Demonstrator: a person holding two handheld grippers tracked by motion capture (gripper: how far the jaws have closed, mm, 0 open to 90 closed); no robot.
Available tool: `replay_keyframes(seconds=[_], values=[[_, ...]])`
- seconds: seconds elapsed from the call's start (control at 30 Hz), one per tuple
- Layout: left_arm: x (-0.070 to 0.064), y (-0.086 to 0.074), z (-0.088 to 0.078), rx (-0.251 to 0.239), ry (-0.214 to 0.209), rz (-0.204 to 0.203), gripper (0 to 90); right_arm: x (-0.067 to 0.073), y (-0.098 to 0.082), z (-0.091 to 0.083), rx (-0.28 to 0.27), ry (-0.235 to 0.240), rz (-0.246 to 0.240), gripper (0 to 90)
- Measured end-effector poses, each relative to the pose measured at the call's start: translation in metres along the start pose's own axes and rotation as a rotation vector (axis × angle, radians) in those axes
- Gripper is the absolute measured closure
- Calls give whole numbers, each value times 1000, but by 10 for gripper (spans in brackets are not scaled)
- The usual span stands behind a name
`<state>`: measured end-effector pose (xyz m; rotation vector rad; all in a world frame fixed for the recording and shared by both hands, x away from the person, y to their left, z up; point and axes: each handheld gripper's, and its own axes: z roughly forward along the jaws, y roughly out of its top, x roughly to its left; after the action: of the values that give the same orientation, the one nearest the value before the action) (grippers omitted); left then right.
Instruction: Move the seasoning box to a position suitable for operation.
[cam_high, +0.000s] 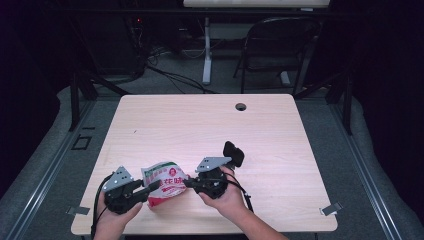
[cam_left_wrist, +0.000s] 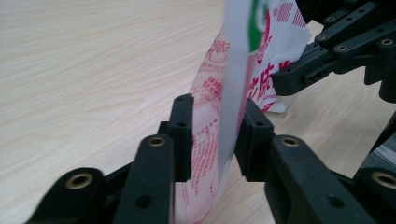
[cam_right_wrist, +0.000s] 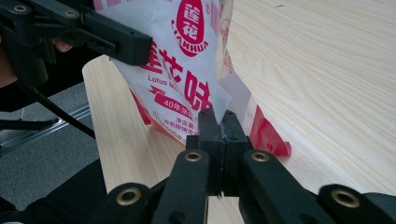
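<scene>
While the right gripper (cam_right_wrist: 219, 122) clamps a corner of the seasoning bag (cam_high: 163, 183) near the table's (cam_high: 200, 125) front edge, the left gripper (cam_left_wrist: 214, 135) stands partly open around its edge.

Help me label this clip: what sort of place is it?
Probably a lab or recording workspace: a bare wooden table with a cable hole, dark curtains around, a folding chair and cables behind.

A glossy plastic bag (cam_right_wrist: 187, 60) lies on the smooth, matt light-wood table (cam_high: 200, 120).
</scene>
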<state>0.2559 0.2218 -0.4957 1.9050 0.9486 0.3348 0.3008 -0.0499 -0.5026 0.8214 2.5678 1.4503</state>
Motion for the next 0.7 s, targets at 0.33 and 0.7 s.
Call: replay_keyframes(seconds=[0.33, 0.7], values=[[3, -9, 12, 11, -21, -6, 521, 0, -2, 0, -4, 2, 1, 900], [2, -22, 30, 58, -38, -6, 406, 0, -3, -1, -5, 4, 0, 900]])
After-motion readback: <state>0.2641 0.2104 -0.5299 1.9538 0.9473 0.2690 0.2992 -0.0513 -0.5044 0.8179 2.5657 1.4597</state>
